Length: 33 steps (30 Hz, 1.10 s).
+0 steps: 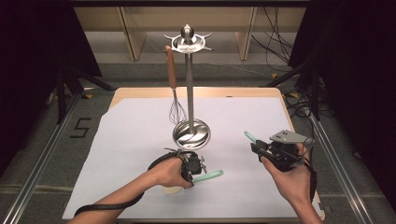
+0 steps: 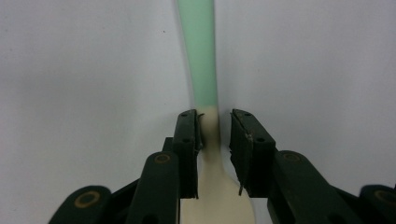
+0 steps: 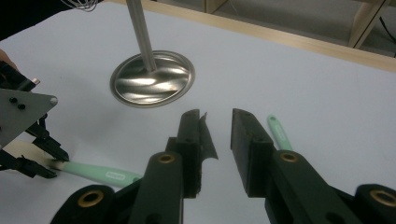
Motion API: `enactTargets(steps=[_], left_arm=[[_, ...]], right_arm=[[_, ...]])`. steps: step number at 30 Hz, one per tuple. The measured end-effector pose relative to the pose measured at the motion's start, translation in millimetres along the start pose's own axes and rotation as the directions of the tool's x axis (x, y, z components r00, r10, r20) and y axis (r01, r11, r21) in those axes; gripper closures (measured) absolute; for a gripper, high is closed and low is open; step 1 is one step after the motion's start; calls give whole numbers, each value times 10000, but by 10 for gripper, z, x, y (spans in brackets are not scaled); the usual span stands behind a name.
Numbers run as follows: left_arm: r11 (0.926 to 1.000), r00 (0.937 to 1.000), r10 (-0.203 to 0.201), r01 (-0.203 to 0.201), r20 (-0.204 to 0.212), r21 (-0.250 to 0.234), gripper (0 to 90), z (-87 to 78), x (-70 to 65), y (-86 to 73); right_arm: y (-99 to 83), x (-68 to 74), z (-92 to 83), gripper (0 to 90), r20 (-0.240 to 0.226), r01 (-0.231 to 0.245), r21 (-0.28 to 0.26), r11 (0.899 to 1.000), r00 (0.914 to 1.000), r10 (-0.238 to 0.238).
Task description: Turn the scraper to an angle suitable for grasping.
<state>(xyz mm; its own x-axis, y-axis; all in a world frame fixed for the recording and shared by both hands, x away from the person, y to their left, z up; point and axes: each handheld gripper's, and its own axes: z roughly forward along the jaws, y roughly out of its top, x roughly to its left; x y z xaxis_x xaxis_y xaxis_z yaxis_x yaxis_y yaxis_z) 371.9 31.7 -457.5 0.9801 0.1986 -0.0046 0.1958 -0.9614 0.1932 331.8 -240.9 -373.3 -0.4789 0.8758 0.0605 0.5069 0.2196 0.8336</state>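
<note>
Mint-green handled spatula (image 2: 201, 60), cream head

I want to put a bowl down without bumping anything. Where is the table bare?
Bare: the wide left stretch of the table, left of the whisk and stand, and the far right corner behind the right gripper. Crowded: the near middle, where the left gripper straddles a spatula.

My two forearms come in bare, with no sleeves, and each hand carries a black hand-held gripper. The left hand-held gripper (image 1: 192, 167) trails a black cable that loops back along my forearm, and its two blocky black jaws hang on linked arms with brass-coloured pivot rings and small screws. The right hand-held gripper (image 1: 258, 148) has the same jaws and brass rings, plus a grey three-cornered plate with dark screw holes on top.
</note>
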Motion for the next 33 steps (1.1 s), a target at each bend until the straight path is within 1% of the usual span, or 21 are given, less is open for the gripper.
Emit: enactTargets(steps=[2, 3, 4, 5, 6, 12, 13, 14, 15, 16, 17, 18, 19, 21, 23, 24, 25, 26, 30, 32, 33], left_arm=[[9995, 9994, -305, 304, 161, 62, 714, 3, 9, 3], [9996, 9996, -263, 262, 91, 128, 717, -1, 23, 10], [9995, 9994, -315, 315, 108, 57, 723, 9, 27, 12], [9987, 9987, -483, 480, 171, 160, 731, 9, 20, 19], [9989, 9991, -412, 411, 69, 204, 743, 8, 31, 26], [9964, 9974, -719, 720, -51, 451, 797, 11, 10, 57], [9960, 9969, -779, 781, -53, 430, 799, 12, 5, 54], [9959, 9967, -815, 817, -62, 395, 801, 12, 4, 51], [9957, 9964, -842, 844, -63, 373, 802, 11, 2, 47], [9972, 9975, -680, 685, -175, 315, 804, 11, 9, 45], [9969, 9973, -725, 729, -151, 304, 804, 7, 5, 39], [9971, 9974, -710, 714, -158, 251, 805, 5, 6, 30], [9969, 9969, -776, 778, -139, 117, 805, 3, 10, 13], [9956, 9957, -929, 929, -29, -76, 806, 0, 25, -15], [9941, 9943, -1065, 1066, 53, -205, 806, -12, 39, -44], [9933, 9939, -1100, 1102, 65, -340, 807, -14, 45, -64], [9920, 9931, -1172, 1172, 27, -460, 807, -16, 45, -78], [9913, 9928, -1201, 1201, 33, -532, 807, -19, 48, -90], [9866, 9916, -1290, 1278, -50, -1013, 806, -53, 50, -144], [9820, 9901, -1400, 1371, -129, -1295, 806, -88, 45, -165], [9785, 9893, -1453, 1413, -154, -1499, 806, -113, 46, -175]], right_arm=[[5, -8, -14, 736, -66, 87, 223, 9997, 9999, -86], [8, -29, -9, 736, 6, 398, 112, 9991, 9992, -398], [9, -31, -11, 736, 32, 430, 104, 9990, 9991, -430], [9, -30, -12, 736, 41, 423, 96, 9991, 9991, -423], [11, -30, -15, 736, 36, 420, 92, 9991, 9991, -420], [0, -25, -2, 736, 68, 316, -165, 9994, 9995, -315], [-4, 5, -12, 736, -7, -109, 40, 9999, 9999, 109], [-6, 3, -14, 737, -18, -114, 82, 9999, 9999, 114], [3, -36, -26, 737, -37, 297, 205, 9993, 9996, -297], [0, -30, -21, 737, -115, 167, 241, 9996, 9998, -165], [-1, -30, -19, 737, -137, 146, 228, 9996, 9998, -143], [-3, -12, -22, 737, -98, -42, 229, 9997, 9999, 44], [-12, -1, -3, 737, -27, -160, -39, 9999, 9999, 159], [-11, -1, -1, 737, -20, -176, -47, 9998, 9998, 176], [0, 2, -26, 737, -86, -291, 382, 9988, 9995, 294], [1, -29, -10, 737, -118, 111, 186, 9998, 9999, -109], [-7, -9, 11, 736, -9, 10, -18, 10000, 10000, -10], [-5, -27, 16, 736, 47, 282, -128, 9995, 9996, -282], [-4, -29, 24, 736, 36, 309, -155, 9994, 9995, -308], [7, -29, 5, 736, -69, 323, 115, 9994, 9995, -322], [4, 4, 4, 735, -98, -76, 249, 9997, 9999, 79]])
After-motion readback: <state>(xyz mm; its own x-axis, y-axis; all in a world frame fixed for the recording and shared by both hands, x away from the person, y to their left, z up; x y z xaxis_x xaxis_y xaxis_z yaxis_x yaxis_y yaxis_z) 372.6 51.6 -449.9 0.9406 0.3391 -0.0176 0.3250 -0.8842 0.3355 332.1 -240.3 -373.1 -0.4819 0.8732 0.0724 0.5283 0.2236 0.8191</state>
